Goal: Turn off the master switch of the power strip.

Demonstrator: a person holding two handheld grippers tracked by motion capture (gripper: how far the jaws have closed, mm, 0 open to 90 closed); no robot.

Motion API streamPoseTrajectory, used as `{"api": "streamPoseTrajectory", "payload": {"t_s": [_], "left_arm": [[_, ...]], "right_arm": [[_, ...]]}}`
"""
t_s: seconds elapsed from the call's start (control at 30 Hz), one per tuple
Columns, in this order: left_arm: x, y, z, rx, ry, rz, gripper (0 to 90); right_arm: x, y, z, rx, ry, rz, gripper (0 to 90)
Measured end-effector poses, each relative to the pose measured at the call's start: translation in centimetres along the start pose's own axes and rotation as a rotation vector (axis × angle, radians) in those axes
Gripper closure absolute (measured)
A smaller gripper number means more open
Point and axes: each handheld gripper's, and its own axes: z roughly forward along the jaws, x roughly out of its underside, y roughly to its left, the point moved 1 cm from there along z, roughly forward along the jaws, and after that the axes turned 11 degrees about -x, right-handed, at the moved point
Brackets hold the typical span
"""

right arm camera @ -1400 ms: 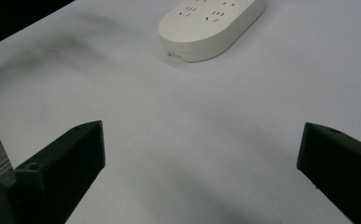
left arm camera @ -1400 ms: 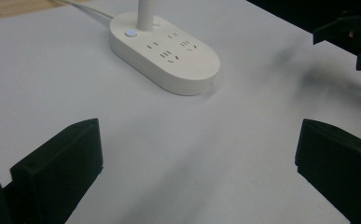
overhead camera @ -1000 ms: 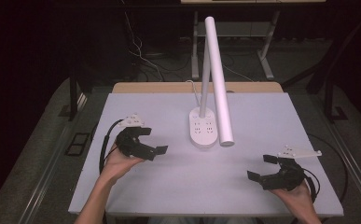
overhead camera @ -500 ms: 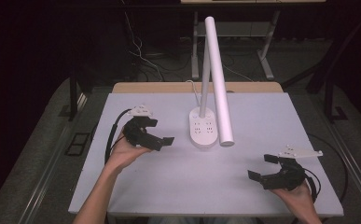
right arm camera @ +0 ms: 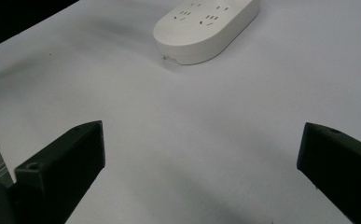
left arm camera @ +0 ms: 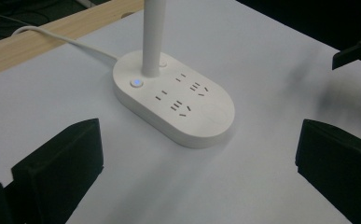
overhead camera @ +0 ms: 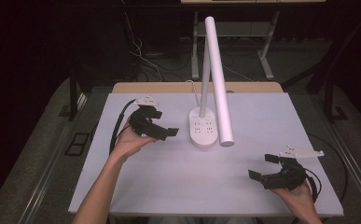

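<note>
Reaching for the lamp base

I am holding my left tool (overhead camera: 162, 132) just beside the lamp base (overhead camera: 203, 129), jaws standing wide apart with nothing between them. In the left gripper view the base (left arm camera: 178, 100) is sitting mid-bench, its post (left arm camera: 154, 32) rising from the far end and a small lit button (left arm camera: 135, 83) glowing beside it. I am judging the button to be my target. To do this well, I am thinking of closing the jaws first or leading with one jaw tip, coming down straight on the button and steering clear of the post and the sockets (left arm camera: 183, 95). My right tool (overhead camera: 271, 171) is resting well apart near the bench's (overhead camera: 169, 186) front right corner, jaws likewise spread and empty
</note>
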Motion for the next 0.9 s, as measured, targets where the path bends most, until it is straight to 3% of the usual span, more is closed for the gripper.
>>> {"api": "streamPoseTrajectory", "payload": {"t_s": [0.23, 0.27, 0.9], "left_arm": [[-1.0, 0.4, 1.0, 0.001, 0.007, 0.016, 0.0], [-1.1, 0.4, 1.2, 0.0, 0.004, 0.001, 0.0], [-2.4, 1.8, 4.2, -0.006, 0.013, -0.023, 0.2]], "right_arm": [[0.0, -0.1, 0.0, -0.001, 0.0, 0.001, 0.2], [0.0, -0.1, 0.0, -0.001, 0.0, 0.001, 0.2], [0.0, -0.1, 0.0, -0.001, -0.003, -0.002, 0.2]]}}
